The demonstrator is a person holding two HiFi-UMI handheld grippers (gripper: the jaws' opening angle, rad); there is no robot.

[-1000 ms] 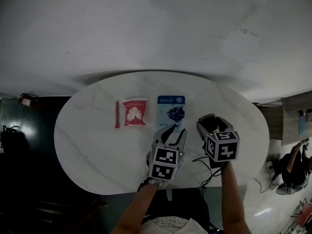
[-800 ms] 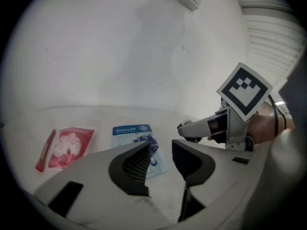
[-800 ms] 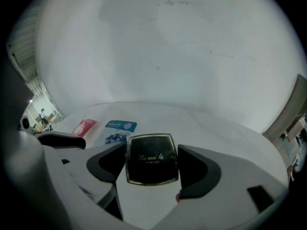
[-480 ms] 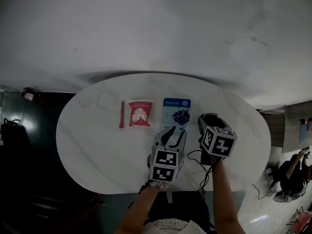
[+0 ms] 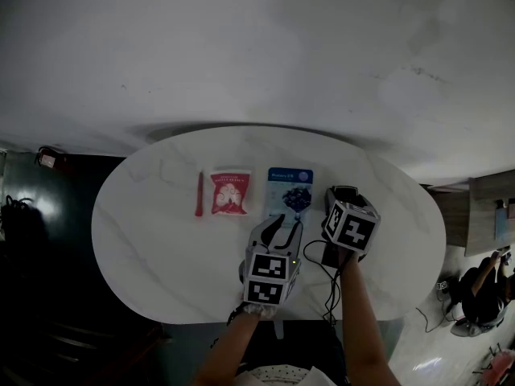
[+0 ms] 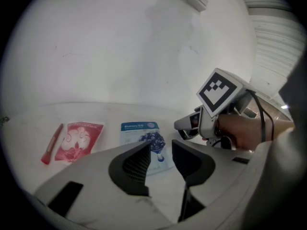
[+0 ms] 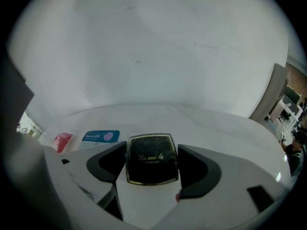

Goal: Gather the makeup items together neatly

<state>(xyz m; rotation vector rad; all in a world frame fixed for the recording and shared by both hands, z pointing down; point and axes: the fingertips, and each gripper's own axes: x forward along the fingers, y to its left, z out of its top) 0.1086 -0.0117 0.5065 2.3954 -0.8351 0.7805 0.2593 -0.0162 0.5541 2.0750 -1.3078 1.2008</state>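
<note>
Black compact (image 7: 150,153) is clamped between the right gripper's (image 7: 152,161) jaws, near the blue sachet (image 5: 290,193). Red sachet (image 5: 228,193) and red stick (image 5: 199,193) lie further left. Left gripper (image 6: 161,151) gapes empty over the white marble table (image 5: 161,240).

Marble-look table (image 5: 161,240) glossy; compact (image 7: 151,159) glossy black, probably plastic.

On the table (image 5: 153,248) we see a row: slim stick (image 5: 199,194) leftmost, first sachet (image 5: 228,193) beside it, second sachet (image 5: 291,193) further right. Right of those lies the compact (image 7: 151,158) — between the right gripper's (image 7: 152,169) jaws.
</note>
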